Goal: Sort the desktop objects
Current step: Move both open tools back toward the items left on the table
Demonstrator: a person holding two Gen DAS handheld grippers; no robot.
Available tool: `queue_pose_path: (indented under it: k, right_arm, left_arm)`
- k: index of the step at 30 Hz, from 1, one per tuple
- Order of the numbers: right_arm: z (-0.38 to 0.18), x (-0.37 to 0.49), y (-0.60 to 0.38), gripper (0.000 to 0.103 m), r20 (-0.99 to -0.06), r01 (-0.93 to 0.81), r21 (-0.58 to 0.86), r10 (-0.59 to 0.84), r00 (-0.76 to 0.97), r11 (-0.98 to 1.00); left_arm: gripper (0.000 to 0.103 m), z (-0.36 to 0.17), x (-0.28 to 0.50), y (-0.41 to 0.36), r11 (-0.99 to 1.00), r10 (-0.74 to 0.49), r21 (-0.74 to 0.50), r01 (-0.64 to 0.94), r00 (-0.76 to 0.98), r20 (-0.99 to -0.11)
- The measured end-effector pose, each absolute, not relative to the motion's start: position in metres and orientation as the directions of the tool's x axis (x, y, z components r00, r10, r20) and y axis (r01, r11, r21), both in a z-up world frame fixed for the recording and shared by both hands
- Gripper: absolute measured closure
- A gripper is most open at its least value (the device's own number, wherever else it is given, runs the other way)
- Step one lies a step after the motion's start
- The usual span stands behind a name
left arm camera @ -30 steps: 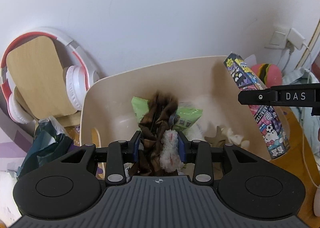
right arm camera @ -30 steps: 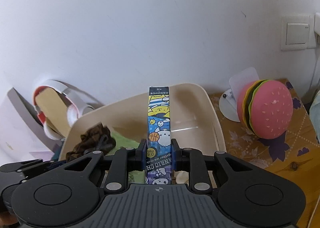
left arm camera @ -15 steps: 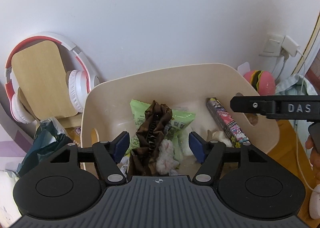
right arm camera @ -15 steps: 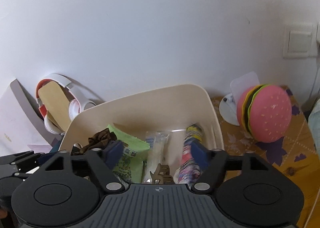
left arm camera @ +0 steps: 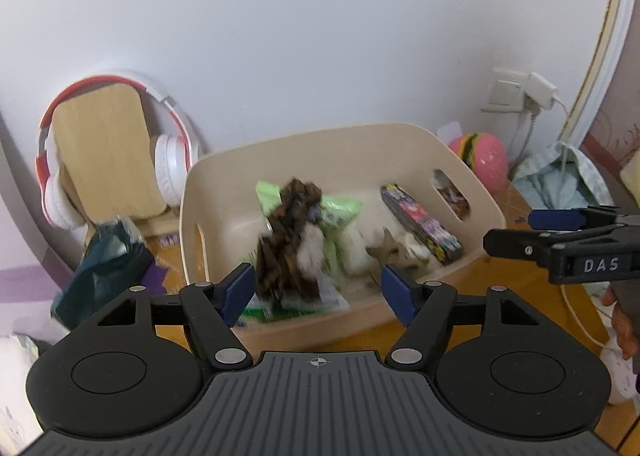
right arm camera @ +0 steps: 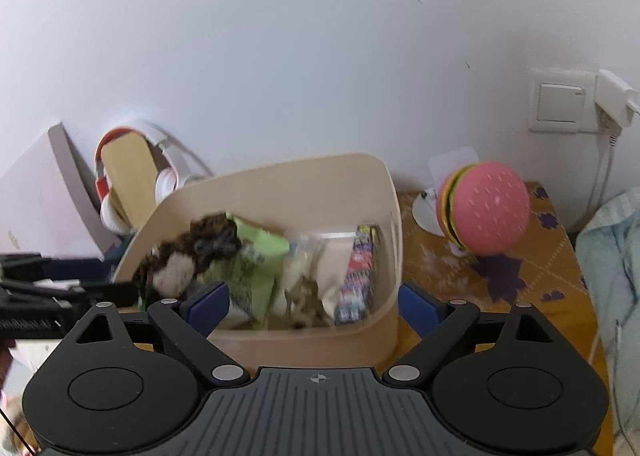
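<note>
A cream plastic bin [left arm camera: 324,139] [right arm camera: 304,171] stands on the wooden desk against the white wall. Inside lie a brown ruffled scrunchie with a white fluffy tuft [left arm camera: 292,240] [right arm camera: 192,252], a green snack packet [left arm camera: 340,207] [right arm camera: 256,256], a colourful cartoon-printed box [left arm camera: 420,219] [right arm camera: 356,268] and a tan hair claw [left arm camera: 384,252] [right arm camera: 304,292]. My left gripper [left arm camera: 318,292] hangs just in front of the bin, jaws still opening, nothing between them. My right gripper [right arm camera: 312,308] is over the bin's near wall, jaws opening too, holding nothing; it shows at the right of the left wrist view [left arm camera: 560,240].
Red-and-white headphones [left arm camera: 168,163] [right arm camera: 164,179] hang on a wooden stand [left arm camera: 108,151] left of the bin. A dark green packet [left arm camera: 104,260] lies beside it. A pink burger toy [left arm camera: 480,155] [right arm camera: 488,211], wall socket [right arm camera: 560,103], cable and pale cloth [left arm camera: 560,179] sit to the right.
Both grippers opened: the left let the scrunchie fall into the bin, the right let the printed box drop in. Both have since pulled back from the bin.
</note>
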State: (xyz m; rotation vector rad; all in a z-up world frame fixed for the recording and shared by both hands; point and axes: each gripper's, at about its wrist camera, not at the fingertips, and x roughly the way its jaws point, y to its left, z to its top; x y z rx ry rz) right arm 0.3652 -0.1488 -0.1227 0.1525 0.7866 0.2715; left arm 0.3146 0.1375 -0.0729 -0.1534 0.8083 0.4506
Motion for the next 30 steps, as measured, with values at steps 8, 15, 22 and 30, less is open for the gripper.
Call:
queue_pose_path:
  k: [8, 15, 22, 30]
  right_arm:
    - [-0.145, 0.319, -0.157, 0.005, -0.739, -0.231, 0.149, 0.263, 0.620, 0.962]
    - [-0.170, 0.293, -0.160, 0.005, -0.793, -0.223, 0.159, 0.258, 0.551, 0.962]
    - [-0.191, 0.277, -0.152, 0.005, -0.832, -0.230, 0.166, 0.262, 0.490, 0.959]
    - [-0.202, 0.279, -0.144, 0.003, -0.853, -0.232, 0.155, 0.249, 0.458, 0.960]
  left_arm:
    - [0.031, -0.105, 0.274, 0.094, 0.909, 0.254, 0.009, -0.416, 0.537, -0.804]
    - [0.031, -0.139, 0.249, 0.063, 0.913, 0.173, -0.049, -0.404, 0.494, -0.852]
    - [0.031, -0.165, 0.244, 0.038, 0.927, 0.080, -0.103, -0.360, 0.459, -0.885]
    - [0.031, -0.191, 0.242, 0.019, 0.929, 0.003, -0.148, -0.339, 0.406, -0.914]
